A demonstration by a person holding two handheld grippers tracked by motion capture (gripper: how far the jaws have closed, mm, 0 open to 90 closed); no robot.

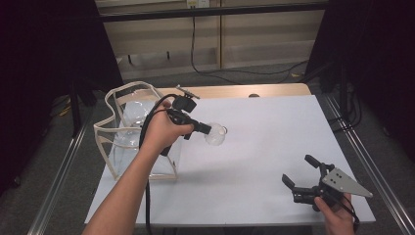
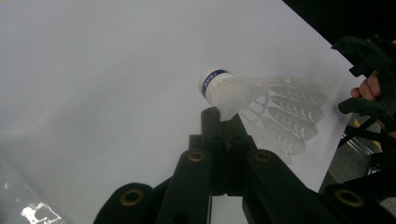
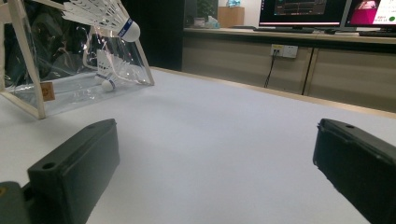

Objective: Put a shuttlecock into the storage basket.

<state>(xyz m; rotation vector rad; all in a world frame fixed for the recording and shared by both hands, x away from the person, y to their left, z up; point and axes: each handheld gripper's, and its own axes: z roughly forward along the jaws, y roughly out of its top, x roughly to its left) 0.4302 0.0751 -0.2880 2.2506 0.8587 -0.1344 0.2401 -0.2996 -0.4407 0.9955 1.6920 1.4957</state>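
1. Your left gripper (image 1: pixel 208 130) is clenched on a shuttlecock (image 2: pixel 261 109), held above the table (image 1: pixel 274 142), just beside the clear bag (image 1: pixel 128 132).
2. One shuttlecock already inside (image 3: pixel 106 77); this one still to go in.
3. Your right gripper (image 1: pixel 299 172) rests released, jaws apart.

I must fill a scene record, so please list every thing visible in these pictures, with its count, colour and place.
shuttlecock: one held, white with a blue band, in the left tool above the sheet.
second shuttlecock: one, white, inside the bag.
bag: one, clear with cream edges, standing on the left side of the table.
sheet: one, white, covering most of the table.
table: one, light wood edge at the far side.
monitors: two, lit, on a counter behind, in the right gripper view.
left tool: one, black, shut on the shuttlecock's skirt.
right tool: one, black, jaws open with nothing between them, at the near right of the sheet.
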